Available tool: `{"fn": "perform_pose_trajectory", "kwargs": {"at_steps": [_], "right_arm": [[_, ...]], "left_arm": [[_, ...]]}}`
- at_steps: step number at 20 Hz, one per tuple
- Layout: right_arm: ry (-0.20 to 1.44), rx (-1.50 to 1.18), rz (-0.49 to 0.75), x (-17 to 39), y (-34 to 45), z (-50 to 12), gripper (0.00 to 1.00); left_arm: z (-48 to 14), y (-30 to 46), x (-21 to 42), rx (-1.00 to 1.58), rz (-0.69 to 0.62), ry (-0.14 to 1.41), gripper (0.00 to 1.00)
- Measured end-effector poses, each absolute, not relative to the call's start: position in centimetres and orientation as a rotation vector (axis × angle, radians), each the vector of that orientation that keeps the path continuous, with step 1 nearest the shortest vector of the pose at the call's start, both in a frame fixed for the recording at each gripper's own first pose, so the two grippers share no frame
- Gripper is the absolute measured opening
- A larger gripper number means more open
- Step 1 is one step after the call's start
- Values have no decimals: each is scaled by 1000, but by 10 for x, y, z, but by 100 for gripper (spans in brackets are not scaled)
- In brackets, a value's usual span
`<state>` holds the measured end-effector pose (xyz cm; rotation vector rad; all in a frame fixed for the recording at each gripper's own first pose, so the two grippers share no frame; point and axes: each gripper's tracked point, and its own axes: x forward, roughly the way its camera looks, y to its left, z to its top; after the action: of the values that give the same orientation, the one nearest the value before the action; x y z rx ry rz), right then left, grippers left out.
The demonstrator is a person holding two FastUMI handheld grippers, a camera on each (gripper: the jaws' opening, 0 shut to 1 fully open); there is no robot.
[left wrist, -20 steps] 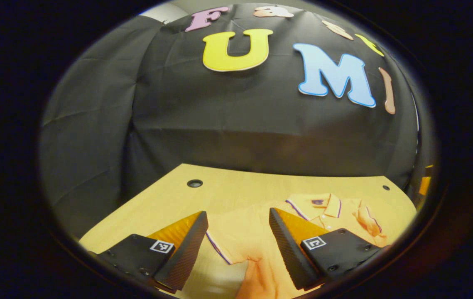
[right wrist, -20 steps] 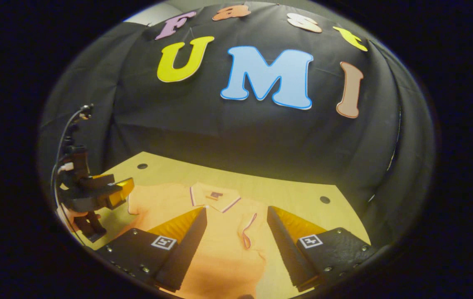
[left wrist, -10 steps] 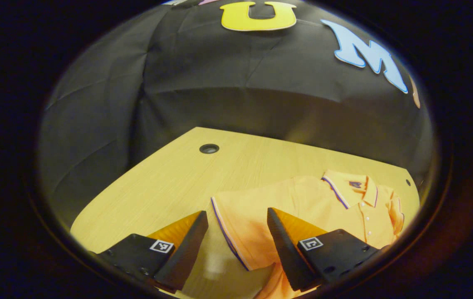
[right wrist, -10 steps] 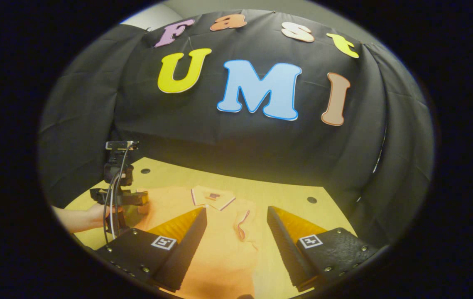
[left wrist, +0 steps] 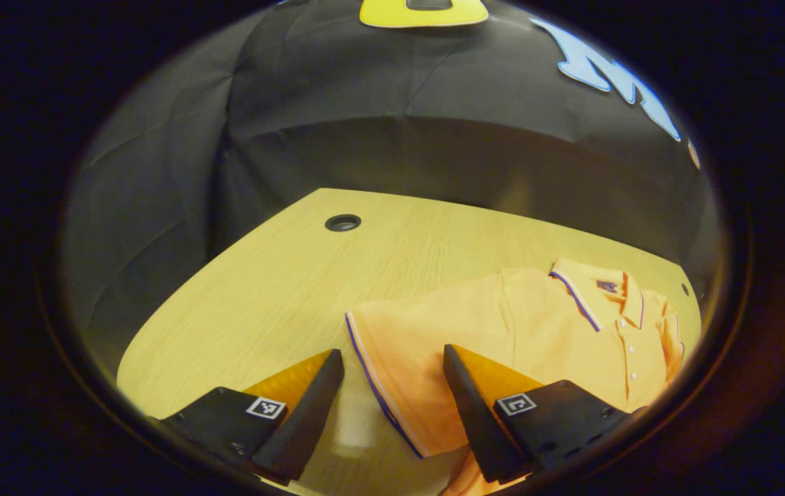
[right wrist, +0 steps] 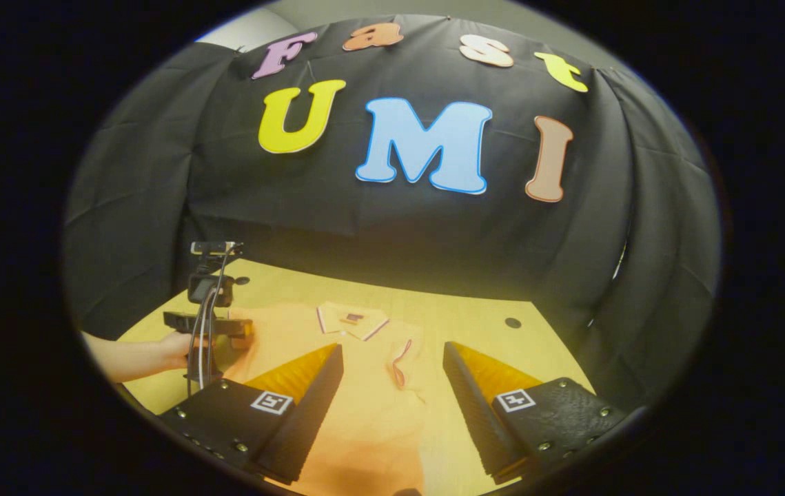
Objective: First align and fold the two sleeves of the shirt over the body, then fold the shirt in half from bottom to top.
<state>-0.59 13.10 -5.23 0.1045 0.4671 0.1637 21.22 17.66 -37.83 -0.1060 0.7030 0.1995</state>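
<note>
The left gripper (left wrist: 392, 375) has its jaws apart with the striped sleeve hem (left wrist: 375, 386) of the orange polo shirt (left wrist: 537, 324) between them, seemingly to take it, while the right gripper (right wrist: 392, 375), jaws also apart, hovers over the shirt's body on the wooden table (left wrist: 275, 289).

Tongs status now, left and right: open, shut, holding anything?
Left tongs: open, empty, straddling the sleeve hem of the orange polo shirt.
Right tongs: open, empty, above the shirt body.

Dim, warm yellowish light; strong fisheye bending at edges
</note>
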Motion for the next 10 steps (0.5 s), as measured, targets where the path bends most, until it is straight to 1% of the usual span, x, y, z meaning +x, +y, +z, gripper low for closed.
{"fn": "perform_pose_trajectory", "kwargs": {"at_steps": [2, 3, 4, 5, 6, 7, 8, 9, 10], "right_arm": [[470, 96, 168, -7, 131, -53, 92], [471, 96, 170, -8, 131, -53, 92], [471, 98, 170, -7, 130, -53, 92], [471, 101, 170, -8, 130, -53, 92], [473, 103, 166, -8, 128, -53, 92], [471, 107, 162, -8, 127, -55, 92], [475, 113, 159, -9, 126, -56, 92], [478, 119, 156, -10, 126, -59, 92], [482, 123, 152, -10, 125, -60, 92]], "left_arm": [[-380, 174, 212, -85, 198, 717, 94], [-380, 173, 212, -77, 195, 721, 92], [-380, 170, 215, -76, 189, 723, 85], [-379, 170, 213, -75, 187, 725, 81], [-380, 169, 213, -71, 179, 727, 66], [-380, 167, 214, -69, 175, 726, 66], [-381, 165, 215, -66, 171, 729, 46], [-382, 165, 215, -53, 167, 733, 36], [-382, 162, 215, -41, 148, 737, 31]]}}
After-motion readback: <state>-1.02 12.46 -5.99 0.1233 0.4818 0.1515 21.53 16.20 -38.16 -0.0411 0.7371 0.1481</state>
